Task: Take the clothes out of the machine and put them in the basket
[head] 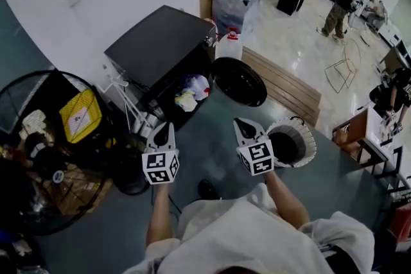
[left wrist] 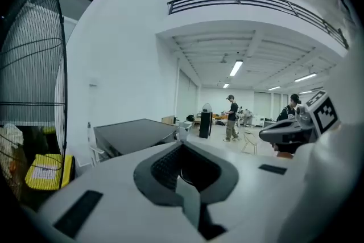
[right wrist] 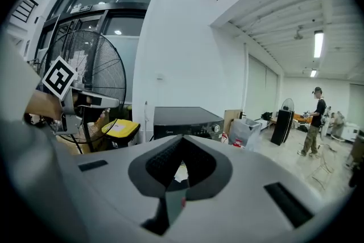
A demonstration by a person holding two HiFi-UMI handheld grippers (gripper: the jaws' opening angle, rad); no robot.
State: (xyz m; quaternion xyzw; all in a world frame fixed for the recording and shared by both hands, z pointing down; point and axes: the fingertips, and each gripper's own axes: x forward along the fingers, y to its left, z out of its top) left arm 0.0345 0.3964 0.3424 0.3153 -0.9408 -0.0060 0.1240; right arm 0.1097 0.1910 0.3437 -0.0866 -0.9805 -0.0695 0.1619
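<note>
Clothes point(head: 191, 93) inside machine point(head: 157, 42), ahead of tongs | left tongs point(head: 164, 133) pressed together; right tongs point(head: 247, 128) pressed together; both empty

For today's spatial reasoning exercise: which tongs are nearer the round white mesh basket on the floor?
Right. The right tongs sit just beside the round white mesh basket, at its left in the head view; the left tongs are farther left.

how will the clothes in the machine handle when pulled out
Probably floppy: the clothes lie crumpled in a mixed heap inside the machine, so one pinch may drag several pieces. They will likely drape, possibly catching on the open door. Whether they are wet, hence heavy, cannot be told.
</note>
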